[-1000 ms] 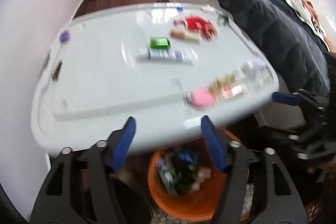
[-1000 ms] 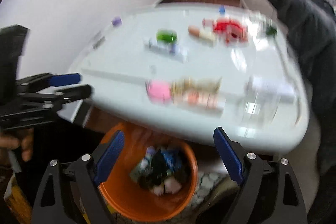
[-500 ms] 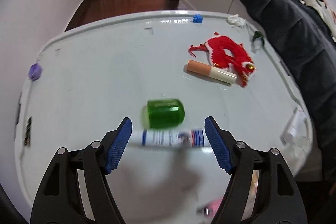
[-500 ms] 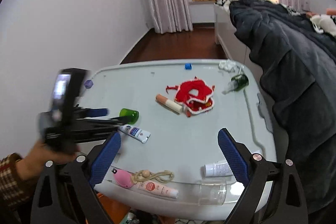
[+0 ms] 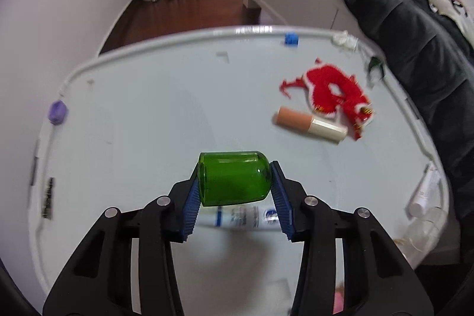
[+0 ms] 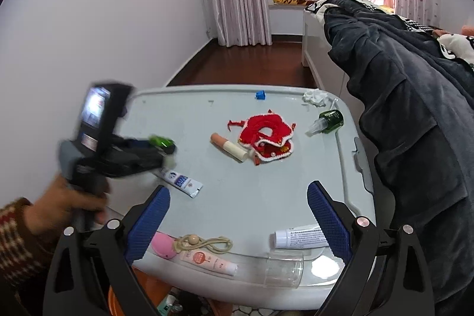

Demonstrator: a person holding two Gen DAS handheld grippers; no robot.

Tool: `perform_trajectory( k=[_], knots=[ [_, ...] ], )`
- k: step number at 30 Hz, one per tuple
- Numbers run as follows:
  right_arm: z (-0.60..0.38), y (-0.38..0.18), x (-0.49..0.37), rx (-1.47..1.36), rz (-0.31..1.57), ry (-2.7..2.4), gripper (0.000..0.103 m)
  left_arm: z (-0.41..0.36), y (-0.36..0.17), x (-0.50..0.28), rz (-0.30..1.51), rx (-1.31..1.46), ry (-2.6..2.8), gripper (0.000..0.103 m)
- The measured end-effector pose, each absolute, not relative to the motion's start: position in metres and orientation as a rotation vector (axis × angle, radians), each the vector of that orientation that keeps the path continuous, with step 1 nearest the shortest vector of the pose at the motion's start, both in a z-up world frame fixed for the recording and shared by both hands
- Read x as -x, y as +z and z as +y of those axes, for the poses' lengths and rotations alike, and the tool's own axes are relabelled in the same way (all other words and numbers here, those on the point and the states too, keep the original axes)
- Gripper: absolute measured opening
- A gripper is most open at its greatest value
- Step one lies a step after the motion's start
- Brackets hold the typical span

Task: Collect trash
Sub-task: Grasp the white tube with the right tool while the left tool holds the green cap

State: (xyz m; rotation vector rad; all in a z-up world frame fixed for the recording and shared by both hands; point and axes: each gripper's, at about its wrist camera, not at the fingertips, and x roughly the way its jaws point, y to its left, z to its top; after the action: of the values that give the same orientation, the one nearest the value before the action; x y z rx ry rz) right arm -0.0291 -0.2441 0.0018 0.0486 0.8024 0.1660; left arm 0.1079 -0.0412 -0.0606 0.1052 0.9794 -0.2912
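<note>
My left gripper (image 5: 235,199) is shut on a green bottle (image 5: 234,178) lying sideways between its blue pads, over the pale table (image 5: 148,120). A white-and-blue tube (image 5: 237,219) lies just under it. The same gripper (image 6: 166,147) and green bottle (image 6: 161,142) show blurred in the right wrist view. My right gripper (image 6: 238,222) is open and empty above the table's near edge, over a white tube (image 6: 299,237), a clear plastic cup (image 6: 281,267), a pink tube (image 6: 207,258) and a beige cord (image 6: 204,243). An orange bin (image 6: 139,301) sits below the table.
A red knitted piece (image 6: 263,135), a peach-and-cream tube (image 6: 229,147), a dark green spray bottle (image 6: 327,120), crumpled tissue (image 6: 314,96), a blue block (image 6: 260,94) and a purple cap (image 5: 56,111) lie on the table. A bed with dark bedding (image 6: 400,108) borders the right side.
My left gripper rose from the bin to the table, reached the green bottle and closed on it. My right gripper lifted from over the bin to above the table edge, still open.
</note>
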Motion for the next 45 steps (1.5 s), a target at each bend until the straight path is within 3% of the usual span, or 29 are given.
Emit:
perform_trajectory(
  k=[7,14,21,23,25,27,29,45],
  knots=[
    [-0.194,-0.036,-0.001,0.077,0.945,0.309,0.092,-0.006,-0.024,-0.056,0.903,-0.100,-0.299,0.043],
    [-0.118,-0.092,-0.046,0.365,1.018,0.449,0.092,0.010,-0.032,-0.039,0.909,-0.053,-0.337,0.043],
    [-0.098,-0.117,-0.077,0.346,1.056,0.445,0.087,0.023,-0.034,-0.033,0.919,-0.028,-0.363,0.043],
    [-0.103,-0.120,-0.085,0.278,1.079,0.446,0.082,0.024,-0.033,-0.032,0.916,-0.019,-0.371,0.043],
    [-0.109,-0.121,-0.090,0.196,1.107,0.448,0.067,0.025,-0.032,-0.030,0.912,-0.018,-0.375,0.043],
    [-0.109,-0.119,-0.090,0.186,1.124,0.425,0.049,0.026,-0.032,-0.030,0.916,-0.008,-0.385,0.043],
    [-0.115,-0.113,-0.092,0.149,1.148,0.401,0.023,0.026,-0.032,-0.030,0.916,0.002,-0.386,0.043],
    [-0.147,-0.081,-0.070,-0.092,1.141,0.466,0.022,0.026,-0.034,-0.036,0.940,0.059,-0.404,0.043]
  ],
)
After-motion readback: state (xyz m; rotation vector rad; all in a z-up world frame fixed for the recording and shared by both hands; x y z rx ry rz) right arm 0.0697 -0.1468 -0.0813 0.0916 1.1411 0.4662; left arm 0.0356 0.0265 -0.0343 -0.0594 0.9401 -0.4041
